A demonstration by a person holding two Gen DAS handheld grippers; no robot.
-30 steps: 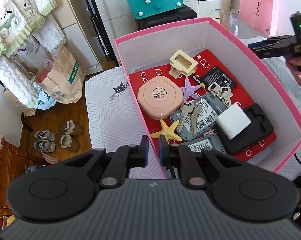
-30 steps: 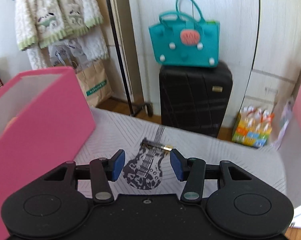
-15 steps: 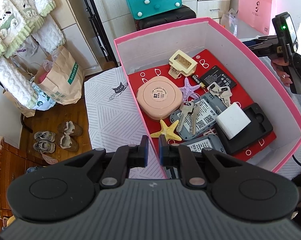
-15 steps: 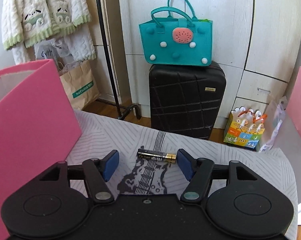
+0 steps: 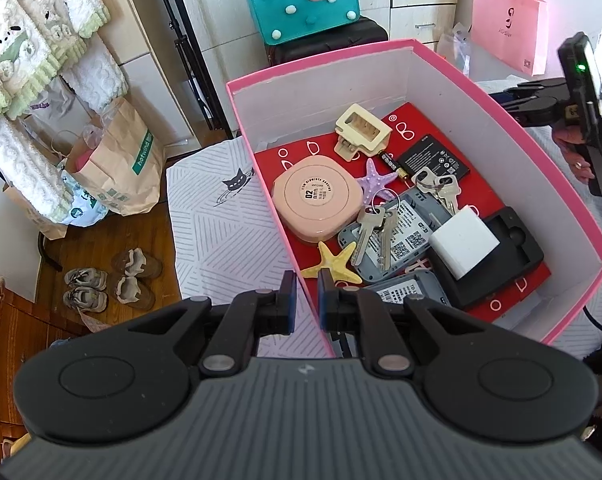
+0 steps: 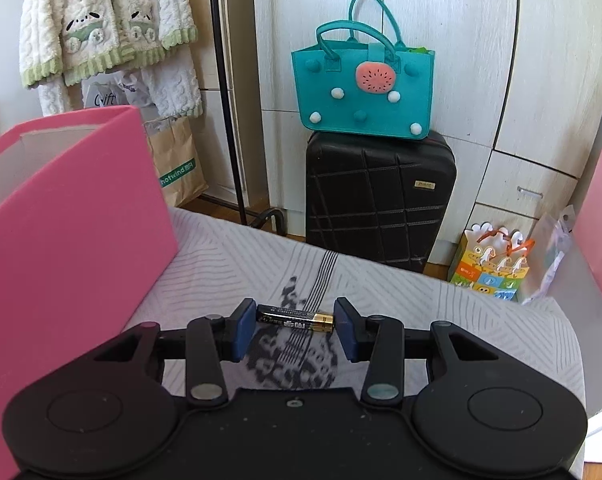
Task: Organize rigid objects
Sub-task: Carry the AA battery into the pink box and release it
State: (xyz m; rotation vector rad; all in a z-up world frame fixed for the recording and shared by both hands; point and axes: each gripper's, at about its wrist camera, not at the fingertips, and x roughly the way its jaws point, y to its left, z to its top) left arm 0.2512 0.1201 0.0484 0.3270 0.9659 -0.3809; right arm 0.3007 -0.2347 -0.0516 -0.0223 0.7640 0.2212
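The right tool (image 6: 295,326) sat low over the white line-patterned cloth (image 6: 441,320), its blue pads having just been closing in on a black-and-gold cylindrical battery (image 6: 295,319) that lay crosswise between them; each pad stood at one end of it, seemingly touching. The battery rested on a black guitar print on that cloth. The left tool (image 5: 304,306) was clamped together on the near wall of the pink cardboard box (image 5: 501,92), one pad outside, one inside. Within the box, on its red floor, lay a yellow starfish (image 5: 333,262), silver keys (image 5: 375,228), a white block (image 5: 463,242) on a black moulded tray (image 5: 509,256), a round peach plastic case (image 5: 317,206), a purple starfish (image 5: 375,180) and a cream hair clip (image 5: 361,130). Farther off, a teal felt bag (image 6: 363,88) sat atop a black suitcase (image 6: 379,200).
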